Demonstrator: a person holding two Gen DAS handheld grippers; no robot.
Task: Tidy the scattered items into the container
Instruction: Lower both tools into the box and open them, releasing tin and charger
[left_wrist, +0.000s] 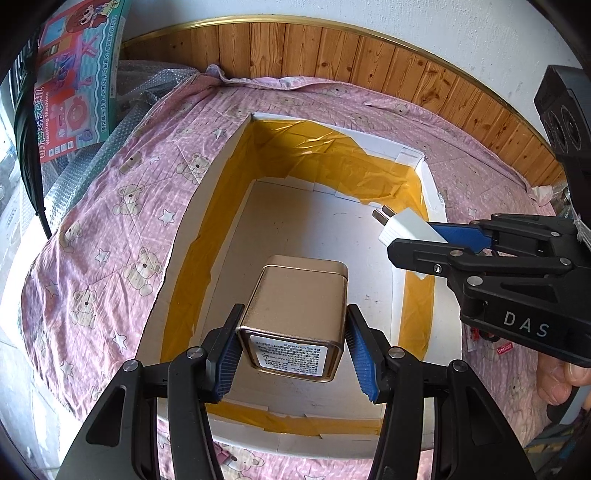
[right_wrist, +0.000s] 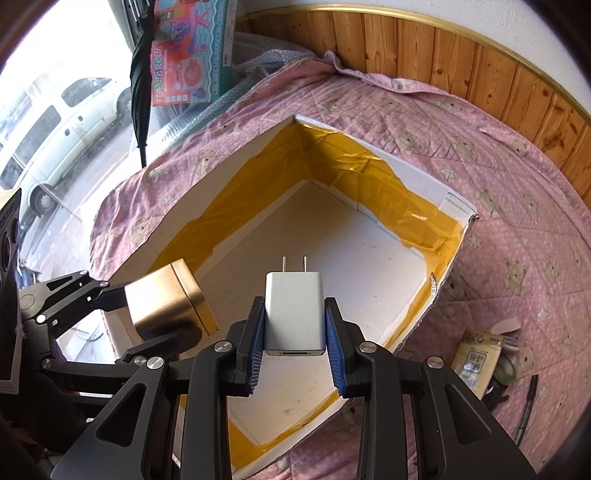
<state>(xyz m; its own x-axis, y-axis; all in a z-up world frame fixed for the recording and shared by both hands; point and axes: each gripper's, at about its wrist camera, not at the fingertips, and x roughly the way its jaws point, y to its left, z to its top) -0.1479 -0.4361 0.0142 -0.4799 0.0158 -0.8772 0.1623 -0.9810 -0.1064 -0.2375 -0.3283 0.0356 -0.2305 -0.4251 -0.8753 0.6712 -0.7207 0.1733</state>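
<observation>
1. Left wrist view: left gripper (left_wrist: 291, 352) at 6 o'clock, blue pads clamped on both sides of a gold tin (left_wrist: 295, 314), label end toward the camera. The tin is held above the floor of the white cardboard box (left_wrist: 192, 229) with yellow-tape lining. The box sits on a pink bear-print quilt (left_wrist: 110, 221).
2. Same view, 3 o'clock: right gripper (left_wrist: 424, 240) reaches in over the box's right wall, pinching a white USB charger (left_wrist: 402, 225), prongs pointing to 10 o'clock. A toy washing-machine box (left_wrist: 74, 74) at 10 o'clock.
3. Right wrist view: right gripper (right_wrist: 295, 339) at 6 o'clock, fingers closed on the charger's sides, prongs at 12, over the box interior.
4. Same view, 9 o'clock: left gripper (right_wrist: 147, 310) holds the tin over the box's near-left wall. A small packet (right_wrist: 476, 358) lies on the quilt at 4 o'clock, outside the box. A folded umbrella (right_wrist: 142, 74) at 11 o'clock.
</observation>
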